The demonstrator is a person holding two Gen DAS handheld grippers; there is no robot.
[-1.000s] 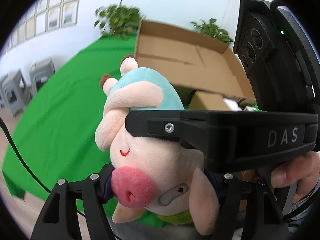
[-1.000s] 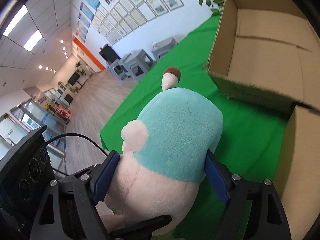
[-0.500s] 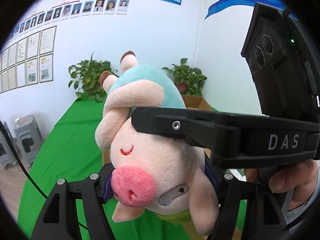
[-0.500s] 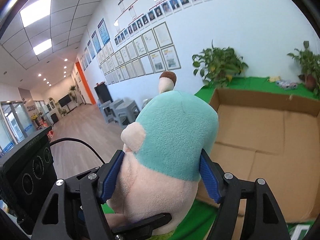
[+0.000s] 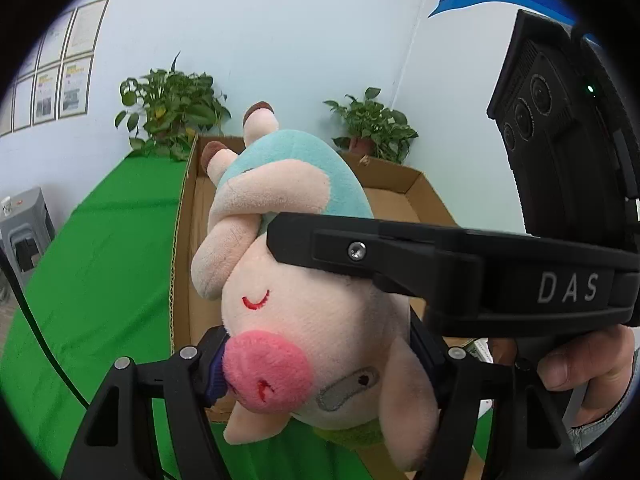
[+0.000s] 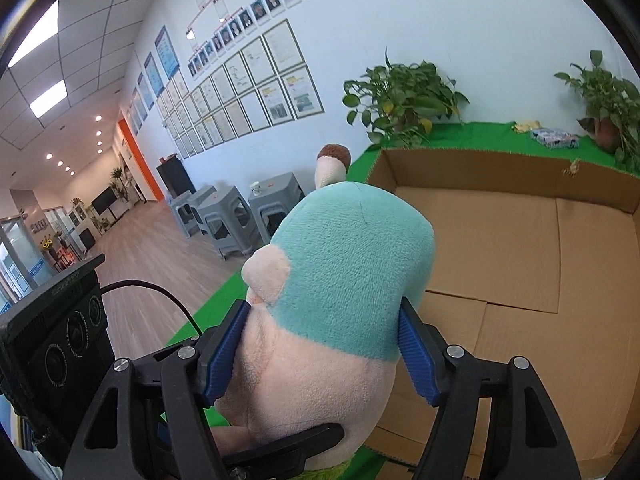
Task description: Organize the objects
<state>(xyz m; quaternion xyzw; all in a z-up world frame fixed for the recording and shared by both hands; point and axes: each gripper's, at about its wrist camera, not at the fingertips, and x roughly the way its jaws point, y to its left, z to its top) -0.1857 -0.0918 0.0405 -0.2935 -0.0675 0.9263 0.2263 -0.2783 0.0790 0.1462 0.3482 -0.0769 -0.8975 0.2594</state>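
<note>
A plush pig (image 5: 304, 320) with a teal body (image 6: 352, 264) hangs upside down in the air, held from two sides. My left gripper (image 5: 320, 356) is shut on its head, pads pressed in beside the snout and ear. My right gripper (image 6: 322, 352) is shut on its body, blue pads sunk into the plush. One of the right gripper's fingers (image 5: 360, 248) crosses over the pig's face in the left wrist view. An open cardboard box (image 6: 500, 168) lies just ahead and below, its brown floor bare where it shows; the box (image 5: 416, 192) is partly hidden behind the pig.
The box stands on a table covered with green cloth (image 5: 100, 280). Two potted plants (image 6: 404, 96) stand behind it by the white wall, with small packets (image 6: 554, 138) between them. Grey stools (image 6: 236, 216) stand off the table's left side. A hand (image 5: 580, 364) grips the right gripper's handle.
Both grippers have risen with the pig and carried it toward the box, whose open inside now shows ahead. The right gripper's pads have closed further into the body.
</note>
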